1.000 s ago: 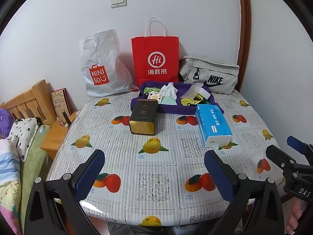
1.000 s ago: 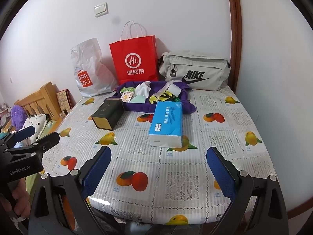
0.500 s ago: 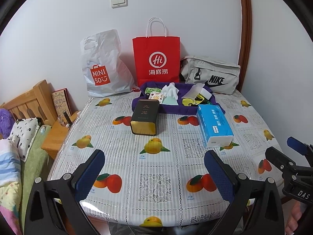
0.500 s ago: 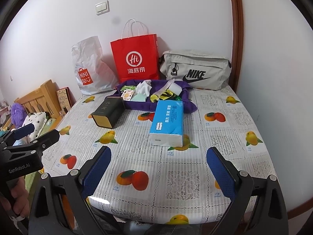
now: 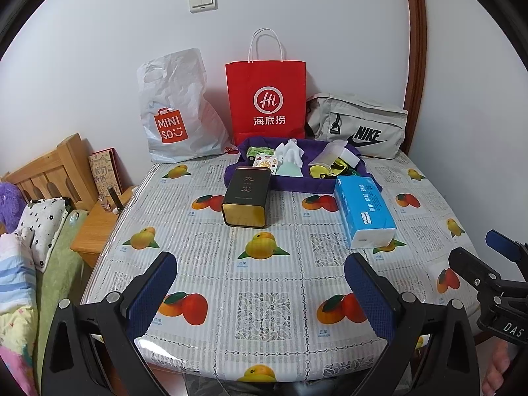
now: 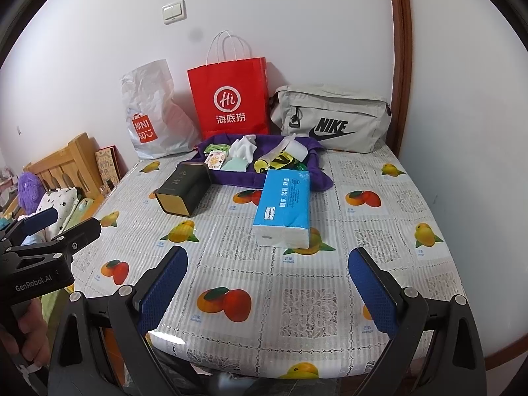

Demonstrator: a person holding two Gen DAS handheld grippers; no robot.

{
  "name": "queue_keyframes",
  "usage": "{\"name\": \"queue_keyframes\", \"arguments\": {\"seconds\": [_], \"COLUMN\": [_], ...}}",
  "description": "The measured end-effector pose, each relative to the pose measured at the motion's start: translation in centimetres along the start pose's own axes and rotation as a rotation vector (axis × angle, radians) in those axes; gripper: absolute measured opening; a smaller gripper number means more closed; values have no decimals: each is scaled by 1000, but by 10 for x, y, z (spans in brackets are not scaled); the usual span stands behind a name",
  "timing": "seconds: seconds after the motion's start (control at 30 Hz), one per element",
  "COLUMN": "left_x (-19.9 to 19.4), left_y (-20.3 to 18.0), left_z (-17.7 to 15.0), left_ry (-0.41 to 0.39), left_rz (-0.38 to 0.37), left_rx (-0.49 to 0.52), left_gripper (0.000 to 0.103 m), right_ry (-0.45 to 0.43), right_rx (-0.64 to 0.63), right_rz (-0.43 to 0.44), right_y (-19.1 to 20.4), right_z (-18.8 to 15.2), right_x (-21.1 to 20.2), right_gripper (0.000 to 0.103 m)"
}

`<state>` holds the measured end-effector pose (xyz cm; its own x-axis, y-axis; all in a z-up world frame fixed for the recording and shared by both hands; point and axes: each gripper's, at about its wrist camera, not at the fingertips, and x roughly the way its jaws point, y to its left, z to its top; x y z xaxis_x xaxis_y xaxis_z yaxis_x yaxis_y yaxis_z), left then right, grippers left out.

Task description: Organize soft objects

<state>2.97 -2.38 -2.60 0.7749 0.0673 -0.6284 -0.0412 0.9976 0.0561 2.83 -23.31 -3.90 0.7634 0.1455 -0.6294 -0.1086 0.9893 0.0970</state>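
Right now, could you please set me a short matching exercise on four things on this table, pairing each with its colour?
Things:
1. tissue pack
2. paper bag
3. Nike bag
4. tea tin

Colours:
a. grey
b. black and gold
c. blue and white
d. red

Pairs: 1-c, 2-d, 3-a, 4-b

Left tongs (image 5: 260, 283) and right tongs (image 6: 269, 279) — both spread wide, empty — hover level, side by side.
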Motion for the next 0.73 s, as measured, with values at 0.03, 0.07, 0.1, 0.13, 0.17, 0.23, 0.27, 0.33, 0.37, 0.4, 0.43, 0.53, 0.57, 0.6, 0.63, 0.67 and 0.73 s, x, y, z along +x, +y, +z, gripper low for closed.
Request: {"name": "queue_keyframes", "arguments": {"seconds": [0.03,0.07,0.1,0.13,0.17,0.23,0.27,0.33,0.37,0.4,0.43,0.53,0.57,0.6,0.63,0.67,0.73], "left_x": [0,0,0,0,0,0,0,0,0,0,0,0,0,1,1,2,3], "left_y": [0,0,1,1,1,1,1,1,1,1,1,2,1,1,0,0,-1], "left_z": [0,0,0,0,-1,0,0,0,0,0,0,0,0,-1,-1,-1,-1], "left_ry": [1,2,2,2,1,1,2,2,2,2,2,3,3,4,4,6,4], "left_rz": [2,3,3,3,3,3,2,2,3,3,2,2,3,2,3,2,-1], "left_rx": [0,0,1,1,1,-1,-1,-2,-1,0,0,0,1,3,4,3,3], "left_gripper": [103,103,103,103,103,103,103,103,103,103,103,103,103,103,103,103,103], "right_ry": [-1,-3,-2,-1,-2,-1,-2,-1,-2,-3,-2,0,1,1,2,3,2], "right_rx": [1,2,1,2,2,1,1,1,2,2,2,1,0,-1,-1,-1,-1], "right_rz": [0,0,0,0,0,-2,-2,-1,-2,-1,-1,-2,-3,-2,-2,-3,-4], "right_y": [1,1,1,1,1,1,1,1,1,1,1,2,2,3,3,3,3], "right_z": [0,0,0,0,0,0,0,0,0,0,0,0,0,0,0,0,0], "right_x": [0,-1,0,0,0,0,0,0,0,0,0,0,0,0,0,0,1], "right_gripper": [97,97,97,97,97,97,97,97,97,97,97,97,97,97,97,97,97]}}
